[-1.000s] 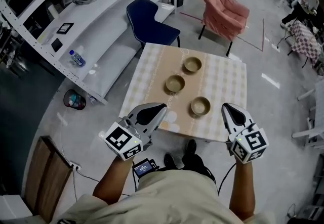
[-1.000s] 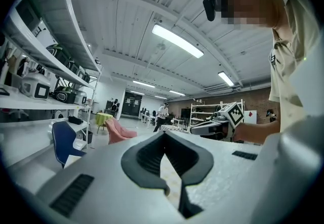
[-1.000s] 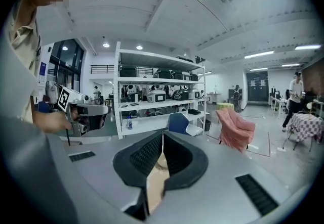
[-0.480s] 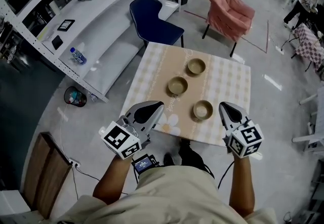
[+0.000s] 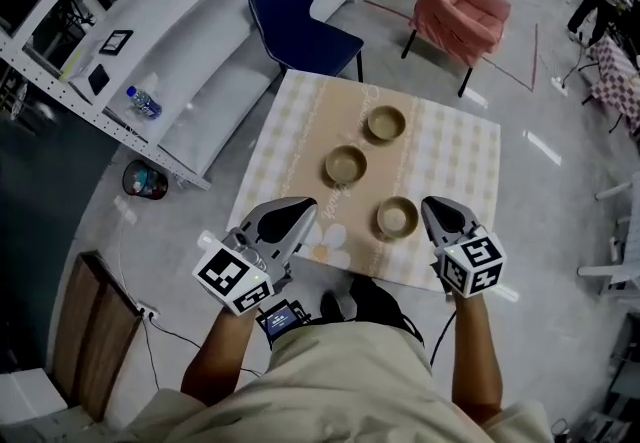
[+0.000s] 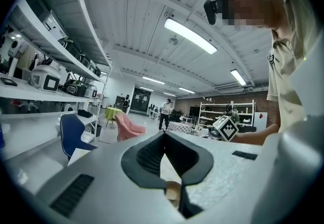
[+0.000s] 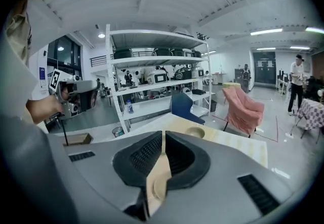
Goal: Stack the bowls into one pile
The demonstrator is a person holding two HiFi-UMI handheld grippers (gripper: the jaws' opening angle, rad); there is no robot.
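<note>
1. Far bowl (image 5: 386, 121), middle bowl (image 5: 345, 165) and near bowl (image 5: 397, 217) are sitting apart along the bench (image 5: 460, 161) middle.
2. Left tongs (image 5: 303, 204) and right tongs (image 5: 430, 203) are hovering closed and empty, flanking the near bowl at the near edge.

Left forearm (image 5: 218, 356) and right forearm (image 5: 473, 351) reach forward from the waist, left gripper (image 5: 303, 205) at 7 o'clock, right gripper (image 5: 432, 204) at 5 o'clock, both aimed toward 12, fingers (image 6: 144, 160) closed tip to tip on nothing
</note>
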